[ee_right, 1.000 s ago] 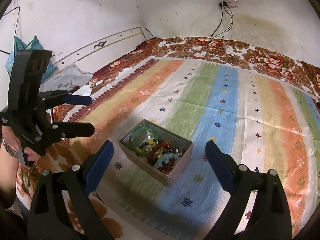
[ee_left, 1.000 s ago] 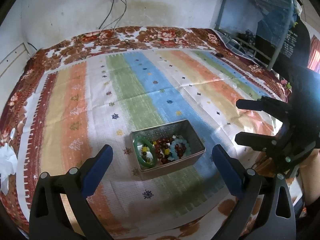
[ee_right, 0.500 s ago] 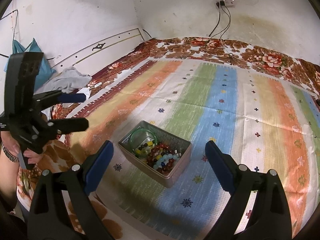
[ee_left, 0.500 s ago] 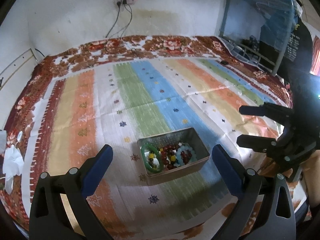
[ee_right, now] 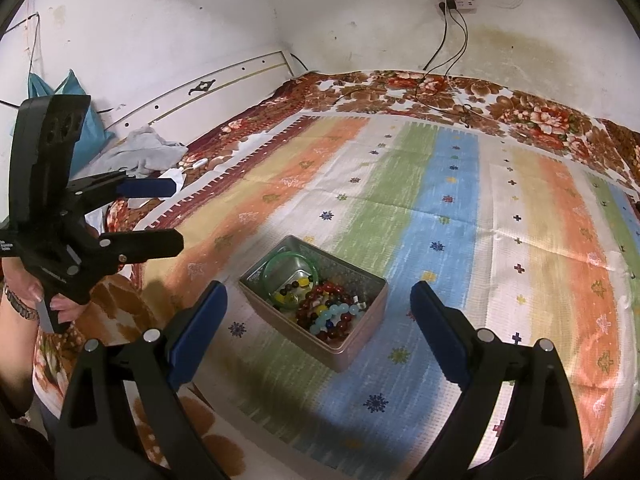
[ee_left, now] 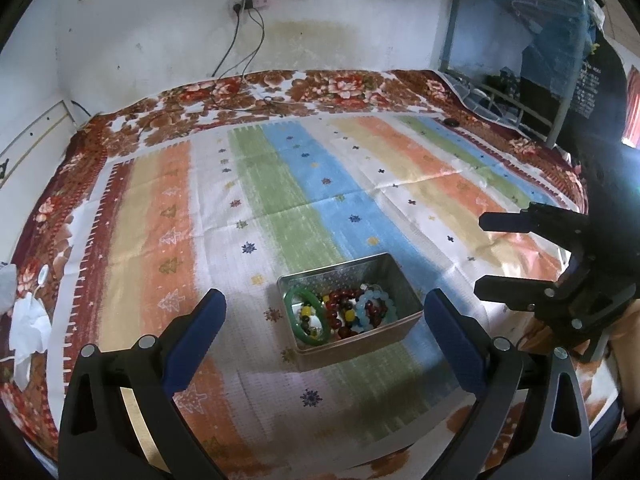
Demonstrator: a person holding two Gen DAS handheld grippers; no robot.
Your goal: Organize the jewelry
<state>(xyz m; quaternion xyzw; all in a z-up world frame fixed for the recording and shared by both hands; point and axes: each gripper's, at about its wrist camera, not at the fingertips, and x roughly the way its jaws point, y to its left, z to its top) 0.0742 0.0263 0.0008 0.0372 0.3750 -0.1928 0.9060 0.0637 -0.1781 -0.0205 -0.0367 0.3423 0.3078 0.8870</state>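
Hovering wide open, left gripper (ee_left: 324, 320); metal tin (ee_left: 394, 276) of jewelry on striped cloth (ee_left: 280, 184) between both tools; right gripper (ee_right: 318, 310) likewise spread, empty. Risk: tangled bead bracelets (ee_right: 328, 312) snag and lift together.

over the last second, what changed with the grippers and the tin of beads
Both grippers drew back and up a little: the metal tin looks smaller and sits lower in the left wrist view. The left gripper rose slightly in the right wrist view, and the right gripper barely shifted. Nothing was grasped or released. Both stay open and empty; the green bangle and bead bracelets lie unmoved in the tin on the striped cloth.
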